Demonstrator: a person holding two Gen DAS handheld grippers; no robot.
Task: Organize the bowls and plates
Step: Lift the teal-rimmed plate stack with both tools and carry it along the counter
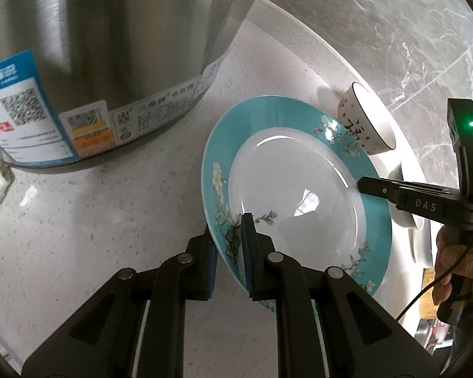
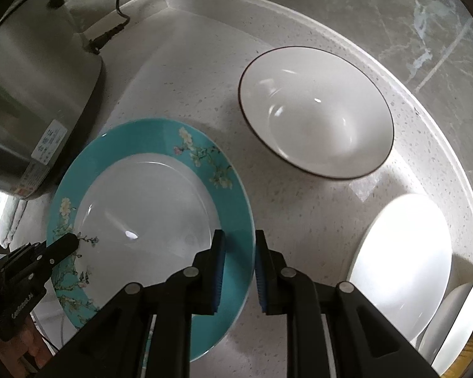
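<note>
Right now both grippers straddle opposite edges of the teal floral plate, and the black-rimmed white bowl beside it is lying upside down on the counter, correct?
Not quite. The black-rimmed white bowl stands upright, its empty inside facing up, as the right wrist view shows. The rest holds: the left gripper and right gripper each straddle an edge of the teal floral plate, on opposite sides, beside the bowl on the counter.
</note>
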